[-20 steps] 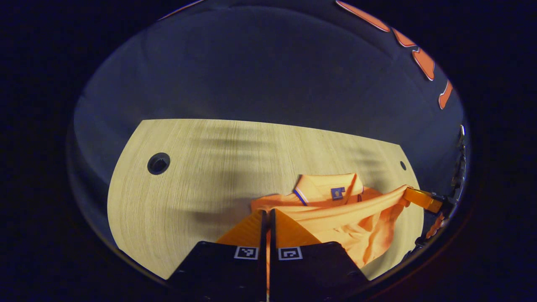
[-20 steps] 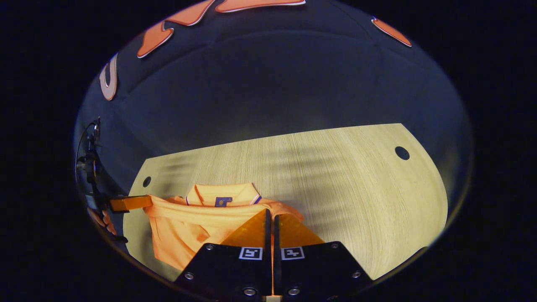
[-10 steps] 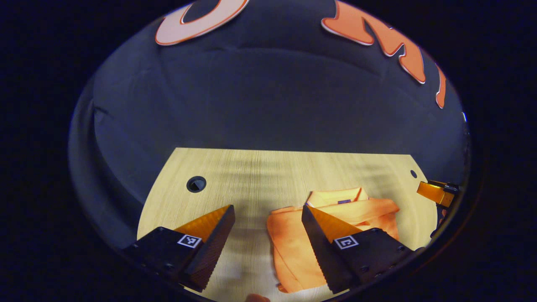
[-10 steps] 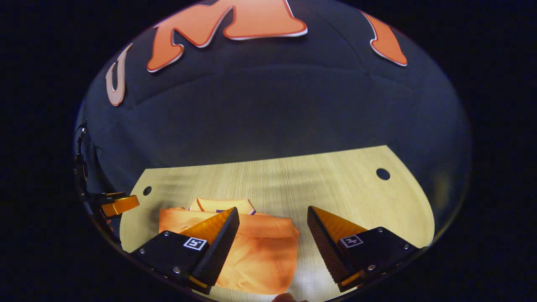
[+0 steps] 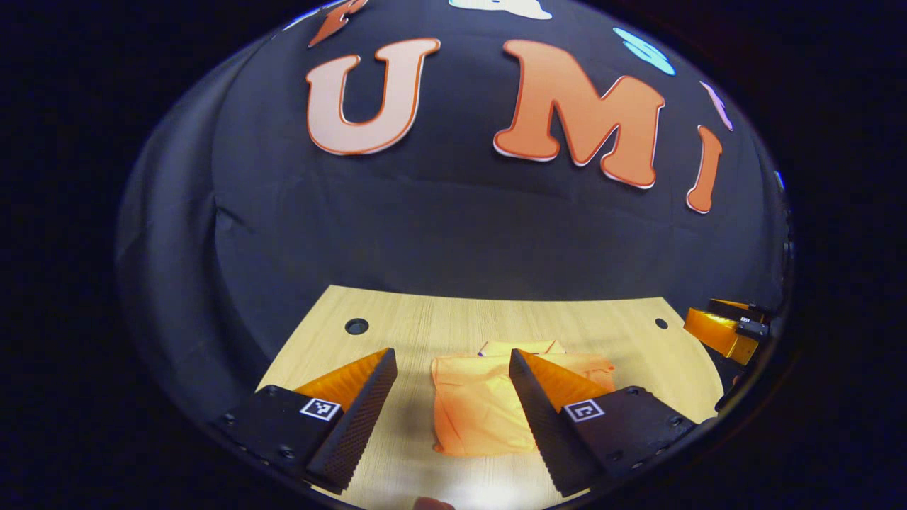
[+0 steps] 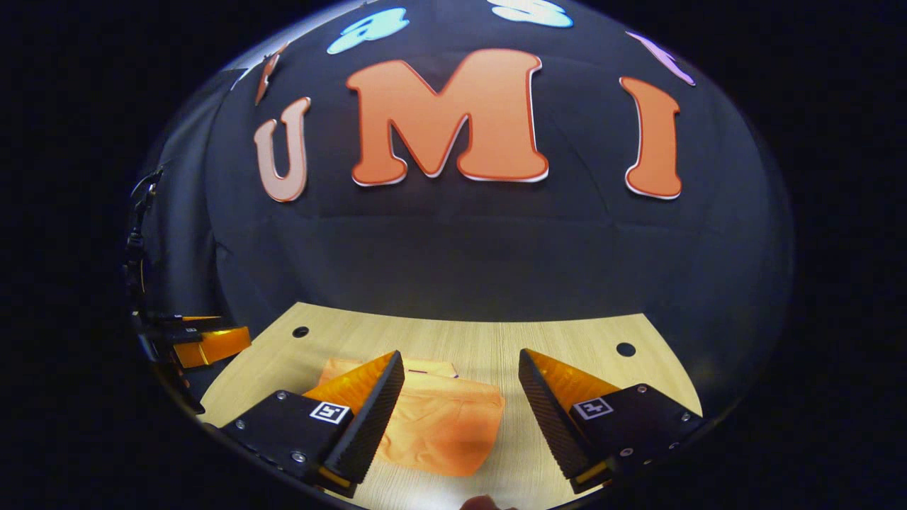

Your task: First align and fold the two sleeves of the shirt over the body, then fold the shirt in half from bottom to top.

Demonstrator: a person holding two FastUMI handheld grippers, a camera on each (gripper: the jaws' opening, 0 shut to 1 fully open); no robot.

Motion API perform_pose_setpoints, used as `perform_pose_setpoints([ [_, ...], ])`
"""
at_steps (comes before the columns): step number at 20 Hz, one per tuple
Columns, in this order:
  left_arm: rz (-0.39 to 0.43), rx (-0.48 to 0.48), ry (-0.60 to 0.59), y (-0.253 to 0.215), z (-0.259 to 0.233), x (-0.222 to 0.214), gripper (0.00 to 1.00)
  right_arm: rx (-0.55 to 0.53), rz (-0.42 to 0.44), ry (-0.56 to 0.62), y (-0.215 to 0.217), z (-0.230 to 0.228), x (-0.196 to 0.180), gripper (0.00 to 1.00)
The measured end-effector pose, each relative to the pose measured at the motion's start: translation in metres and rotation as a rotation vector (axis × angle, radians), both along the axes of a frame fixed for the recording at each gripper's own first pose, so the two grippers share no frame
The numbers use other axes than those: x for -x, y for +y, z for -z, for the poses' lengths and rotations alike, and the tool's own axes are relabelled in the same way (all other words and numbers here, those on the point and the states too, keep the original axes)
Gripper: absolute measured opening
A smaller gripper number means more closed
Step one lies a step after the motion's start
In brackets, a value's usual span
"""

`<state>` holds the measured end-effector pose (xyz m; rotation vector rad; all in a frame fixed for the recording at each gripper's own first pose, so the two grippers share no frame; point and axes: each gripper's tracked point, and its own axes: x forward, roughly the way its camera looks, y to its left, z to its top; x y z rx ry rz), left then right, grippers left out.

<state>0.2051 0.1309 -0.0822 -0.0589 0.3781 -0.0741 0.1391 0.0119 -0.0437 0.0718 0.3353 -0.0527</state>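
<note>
**Both grippers clear of the folded shirt, jaws wide apart**

Your left gripper [image 5: 451,382] has its jaws spread wide and grips nothing; bare table and part of the garment show in the gap. Your right gripper [image 6: 460,382] stands the same way, jaws well apart and empty.

The orange polo shirt [image 5: 482,411] lies flat on the light wooden table [image 5: 425,333] as a compact, roughly rectangular bundle. In the left gripper view it sits at about 5 o'clock from centre, partly behind the right-hand finger, with a strip of collar [image 5: 521,347] showing at its far edge. In the right gripper view the shirt [image 6: 443,421] lies at about 6 o'clock, its near-left portion hidden behind the left-hand finger. Neither gripper touches the fabric; both are held above the table [image 6: 567,340] on its near side.

In the left gripper view your right gripper [image 5: 723,331] appears at the 4 o'clock edge, well apart from the shirt. In the right gripper view your left gripper [image 6: 205,341] appears at the 8 o'clock edge, likewise apart.

A round cable hole [image 5: 356,326] sits near the table's far-left corner, another [image 6: 626,349] near the far-right.
</note>
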Motion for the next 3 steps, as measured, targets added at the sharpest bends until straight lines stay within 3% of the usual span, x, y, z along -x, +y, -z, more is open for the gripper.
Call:
perform_pose_setpoints([
  [3, -0.032, 0.019, -0.099, -0.001, -0.034, 0.056, 0.98, -0.004, -0.038, -0.081, 0.010, -0.027, 0.041, 0.99],
])
